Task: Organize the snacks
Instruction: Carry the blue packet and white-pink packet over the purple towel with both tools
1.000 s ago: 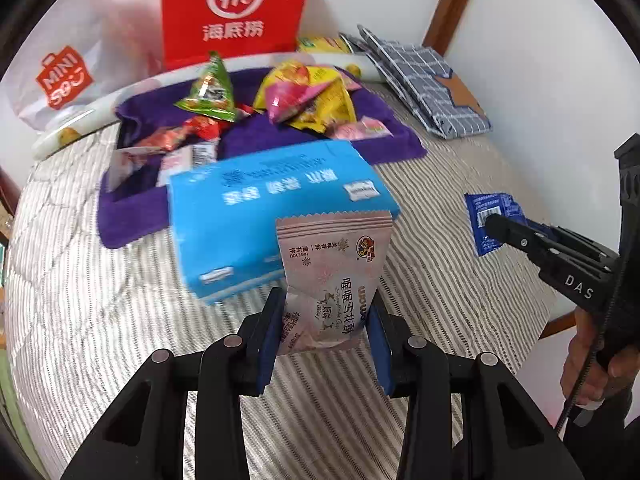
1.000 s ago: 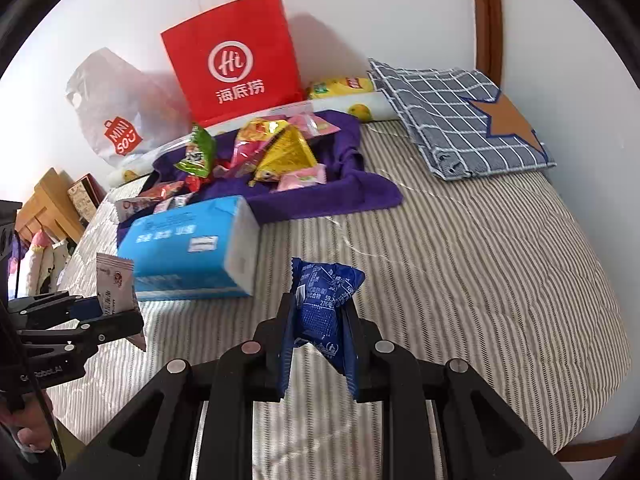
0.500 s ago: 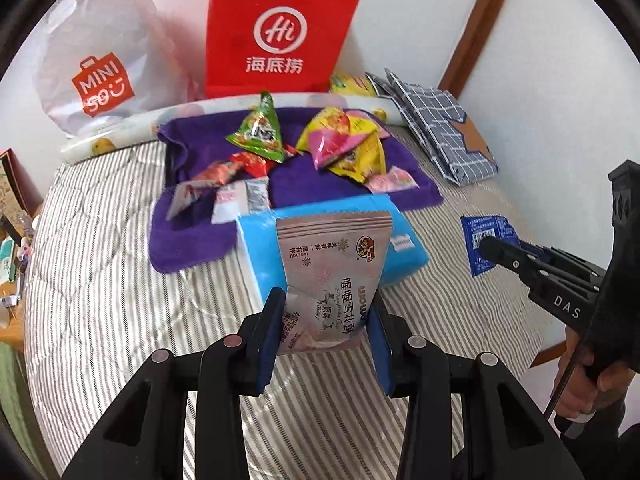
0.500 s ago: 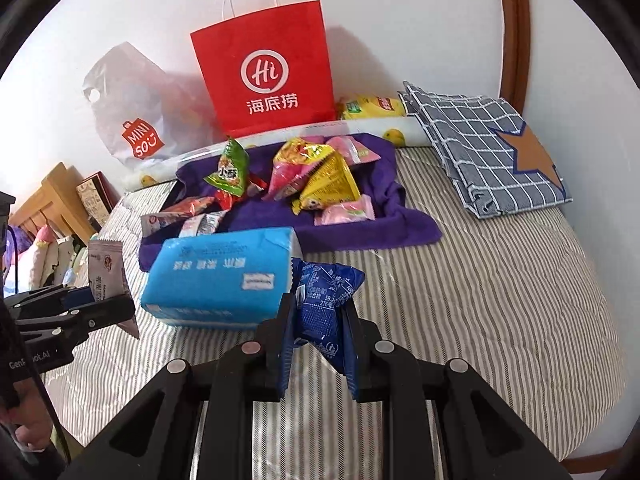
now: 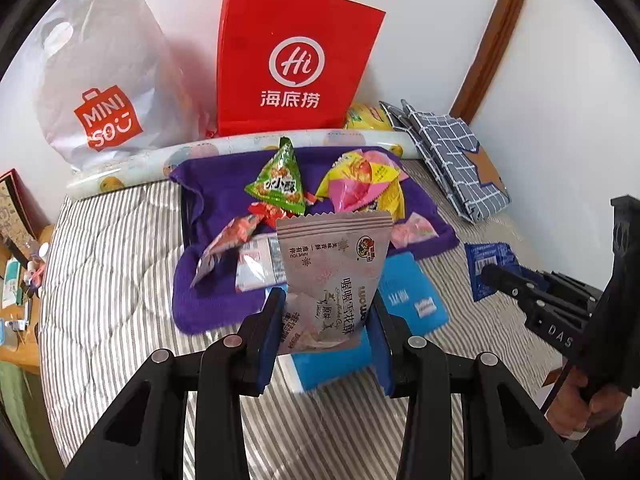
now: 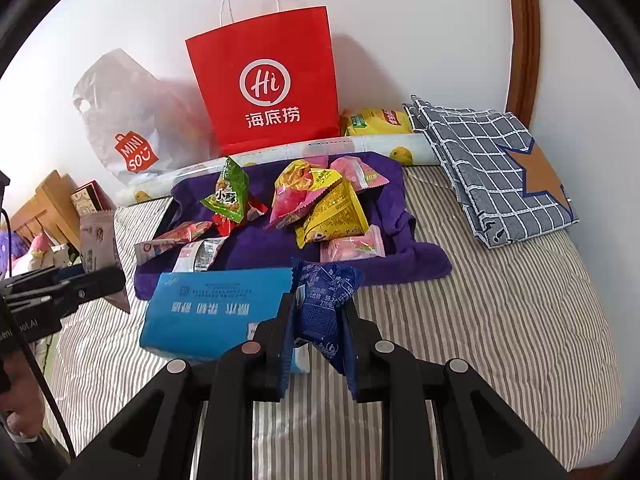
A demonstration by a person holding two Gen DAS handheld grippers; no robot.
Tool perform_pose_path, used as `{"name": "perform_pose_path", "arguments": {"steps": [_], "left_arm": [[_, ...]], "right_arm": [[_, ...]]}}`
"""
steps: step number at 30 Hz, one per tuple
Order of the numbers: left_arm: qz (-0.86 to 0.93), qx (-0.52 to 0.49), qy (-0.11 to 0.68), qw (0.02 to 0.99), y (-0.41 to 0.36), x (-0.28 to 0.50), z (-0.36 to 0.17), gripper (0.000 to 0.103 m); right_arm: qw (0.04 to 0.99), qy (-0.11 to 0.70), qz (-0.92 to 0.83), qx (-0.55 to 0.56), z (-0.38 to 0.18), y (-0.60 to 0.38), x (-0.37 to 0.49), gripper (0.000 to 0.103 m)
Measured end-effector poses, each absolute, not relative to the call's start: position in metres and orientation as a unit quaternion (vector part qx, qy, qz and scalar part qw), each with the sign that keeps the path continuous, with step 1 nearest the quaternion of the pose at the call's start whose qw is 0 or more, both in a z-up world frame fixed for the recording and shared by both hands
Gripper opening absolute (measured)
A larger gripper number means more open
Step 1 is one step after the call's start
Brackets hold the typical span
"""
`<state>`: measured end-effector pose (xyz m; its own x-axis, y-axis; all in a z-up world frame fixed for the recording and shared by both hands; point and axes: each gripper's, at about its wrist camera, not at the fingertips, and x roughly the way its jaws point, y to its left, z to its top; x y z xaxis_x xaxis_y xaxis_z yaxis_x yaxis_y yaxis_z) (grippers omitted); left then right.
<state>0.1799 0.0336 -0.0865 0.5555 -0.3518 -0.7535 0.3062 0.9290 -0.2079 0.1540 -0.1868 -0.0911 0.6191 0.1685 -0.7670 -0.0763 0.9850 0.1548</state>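
Observation:
My left gripper (image 5: 326, 336) is shut on a grey-pink snack pouch (image 5: 332, 276) and holds it above the bed; it also shows in the right wrist view (image 6: 98, 240). My right gripper (image 6: 318, 332) is shut on a dark blue snack packet (image 6: 324, 308), also seen in the left wrist view (image 5: 486, 268). Several snack packets, green (image 6: 230, 194), yellow (image 6: 334, 216) and pink (image 6: 354, 246), lie on a purple towel (image 6: 396, 264). A blue tissue pack (image 6: 212, 312) lies in front of the towel.
A red paper bag (image 6: 268, 80) and a white MINISO bag (image 6: 128, 120) stand at the wall behind a rolled mat (image 6: 360, 146). A folded checked cloth (image 6: 492, 168) lies at right. The striped bedcover (image 6: 500, 320) spreads around. A wooden shelf (image 6: 44, 208) stands left.
Both grippers have moved forward and higher toward the towel, each still holding its packet. The tissue pack now lies closer beneath them.

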Motion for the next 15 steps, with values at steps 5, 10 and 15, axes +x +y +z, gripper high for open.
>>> {"name": "perform_pose_path", "arguments": {"steps": [5, 10, 15], "left_arm": [[-0.186, -0.023, 0.433, 0.882, 0.031, 0.197, -0.084, 0.04], [-0.187, -0.018, 0.43, 0.883, 0.026, 0.212, -0.078, 0.04], [-0.193, -0.018, 0.431, 0.881, 0.021, 0.23, -0.07, 0.04]], "right_arm": [[0.897, 0.433, 0.068, 0.049, -0.095, -0.185, 0.165, 0.02], [0.9, 0.429, 0.067, 0.048, -0.095, -0.184, 0.181, 0.02], [0.906, 0.417, 0.062, 0.046, -0.091, -0.187, 0.201, 0.02]]}}
